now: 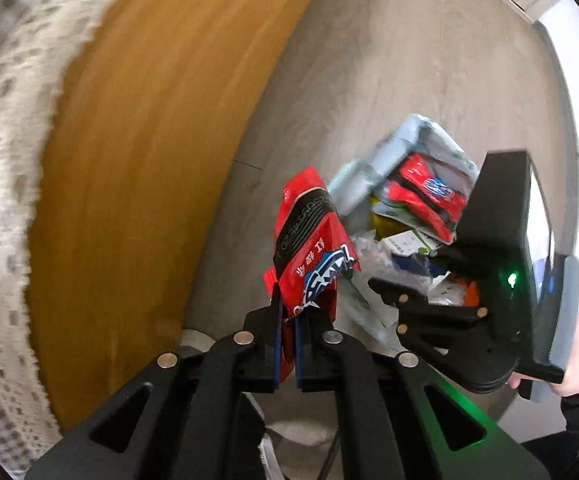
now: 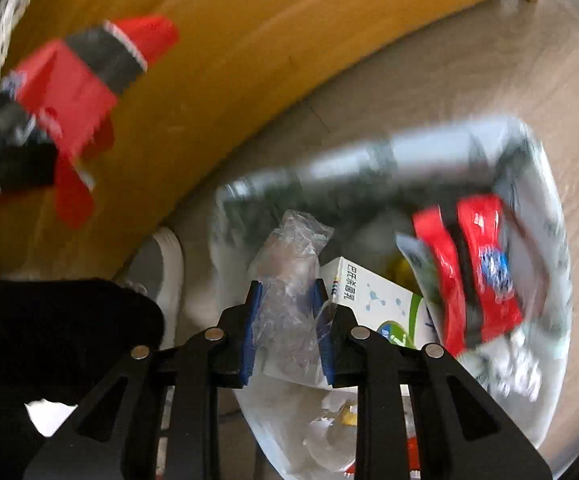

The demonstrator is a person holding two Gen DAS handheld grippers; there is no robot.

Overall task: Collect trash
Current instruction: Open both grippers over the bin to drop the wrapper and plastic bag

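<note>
We see L gripper [image 1: 288,344] clamped on glossy red snack wrapper [image 1: 309,248]; R gripper [image 2: 288,336] pinches crinkled clear plastic [image 2: 289,280]; bin bag [image 2: 537,392] blurred.

colours around the trash bag

red wrapper [image 1: 309,248] with a black band, white and blue lettering. clear crinkled plastic [image 2: 289,280]. white carton [image 2: 373,300] with green and blue print. pale grey bag [image 2: 541,184] holding a second red packet [image 2: 485,264] with a blue mark. ochre wood panel [image 1: 149,160]. white lace cloth [image 1: 5,160], dotted. grey floor [image 1: 429,60]. blue pads [image 2: 249,332] on black fingers.
</note>
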